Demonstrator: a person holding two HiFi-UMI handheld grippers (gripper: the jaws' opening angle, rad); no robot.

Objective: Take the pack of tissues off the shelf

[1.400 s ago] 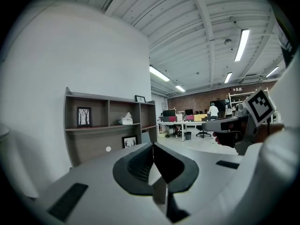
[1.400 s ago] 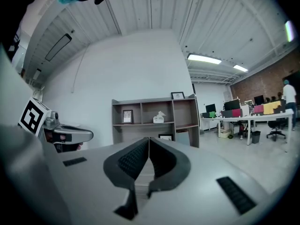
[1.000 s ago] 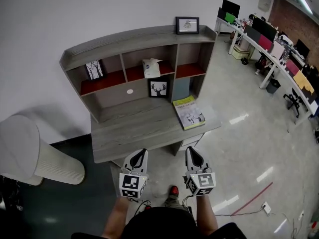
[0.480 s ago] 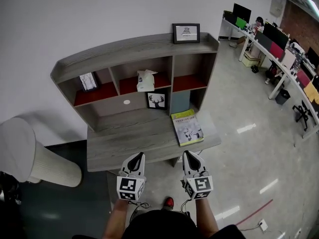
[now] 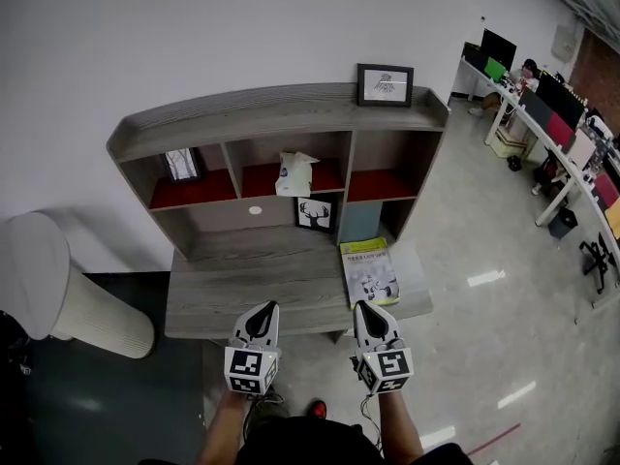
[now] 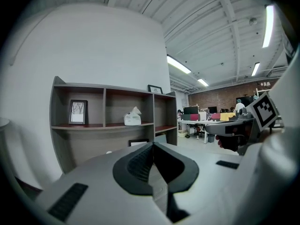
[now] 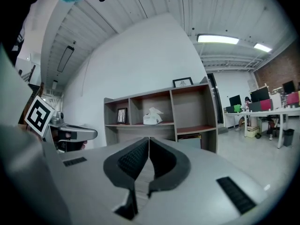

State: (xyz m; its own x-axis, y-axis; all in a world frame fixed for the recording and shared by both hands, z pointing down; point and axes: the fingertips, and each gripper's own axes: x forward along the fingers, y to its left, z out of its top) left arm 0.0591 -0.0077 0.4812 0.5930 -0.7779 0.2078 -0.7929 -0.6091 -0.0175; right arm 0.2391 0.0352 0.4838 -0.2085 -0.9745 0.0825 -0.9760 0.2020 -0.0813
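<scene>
Grey wooden desk stands against a white wall, with a shelf unit on top of it; glossy pale floor to the right, a row of office desks with monitors further back. A book lies flat at the desk's right end. A white ribbed cylinder stands on the floor left of the desk. The pack of tissues sits in the middle upper compartment on the red shelf board, near the front edge. In the gripper views its long axis appears to run along the shelf, and a tuft of tissue points up from its top. Both forearms reach forward from the body. The left gripper and right gripper are side by side, roughly parallel, tips at the desk's front edge, well apart from the pack. Both point towards the shelves. Left jaws are together with nothing between them; right jaws likewise closed and empty.
</scene>
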